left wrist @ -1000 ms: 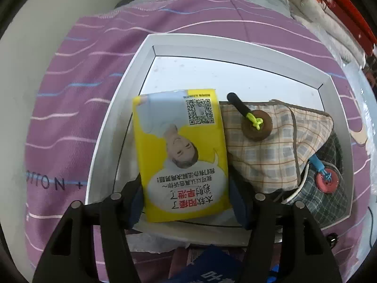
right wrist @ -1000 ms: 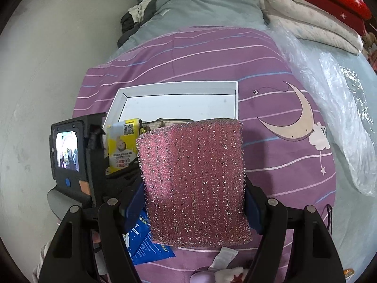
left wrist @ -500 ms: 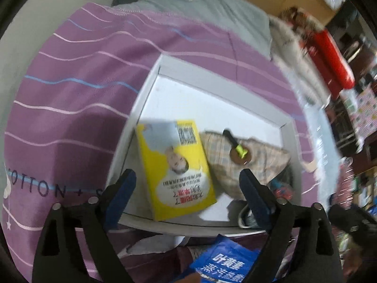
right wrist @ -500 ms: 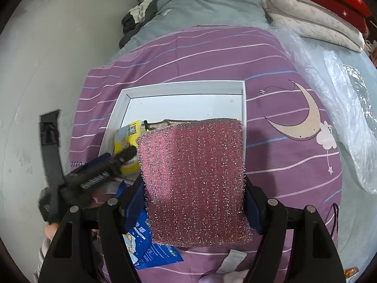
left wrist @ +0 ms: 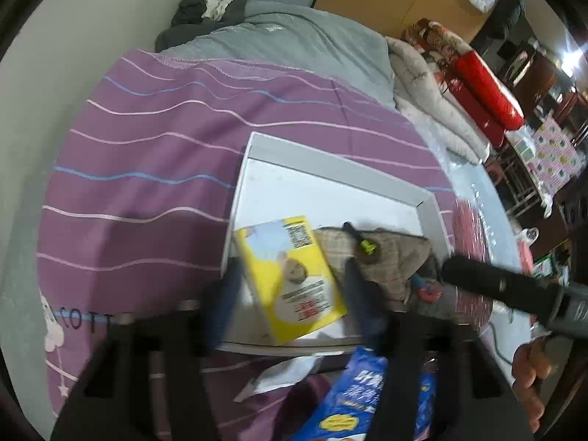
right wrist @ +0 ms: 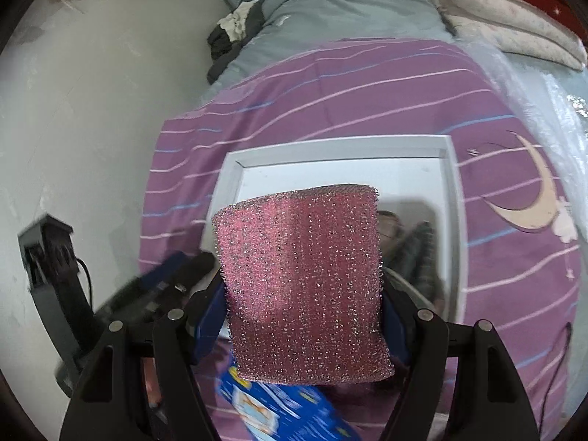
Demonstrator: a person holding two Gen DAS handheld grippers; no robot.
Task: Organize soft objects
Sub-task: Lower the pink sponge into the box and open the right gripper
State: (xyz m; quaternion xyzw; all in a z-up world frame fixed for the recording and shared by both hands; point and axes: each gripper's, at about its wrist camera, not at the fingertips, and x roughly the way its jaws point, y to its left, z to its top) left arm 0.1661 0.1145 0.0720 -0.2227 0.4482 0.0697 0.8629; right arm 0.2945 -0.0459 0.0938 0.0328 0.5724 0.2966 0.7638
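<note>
Two views are being given, and the left wrist view is being taken first. The left gripper (left wrist: 290,290) is blurred; its jaws are closing, and nothing is being pinched between them, though the yellow packet (left wrist: 290,275) is being seen through the gap, lying flat below in the near left corner of the white tray (left wrist: 330,169). Just to the right of the packet, a checked cloth pouch (left wrist: 389,261) with a brown button is being held by the tray too, and a darker plaid piece is being glimpsed past it; the far half of the tray is lying bare. A blue packet (left wrist: 364,386) is lying outside the tray on the purple bedsheet (left wrist: 154,169), close under the gripper. In the right wrist view, the right gripper (right wrist: 301,305) is being kept clamped on a pink glittery sponge (right wrist: 301,279) by its two side edges, with the long axis running straight ahead from the jaws. The tray is lying directly ahead of and below this gripper, its bare floor being shown just beyond the sponge's far edge. The right hand is judged the better placed, since the sponge is already being carried over the tray; a forward and downward lowering onto the bare far half is probably being called for.
</note>
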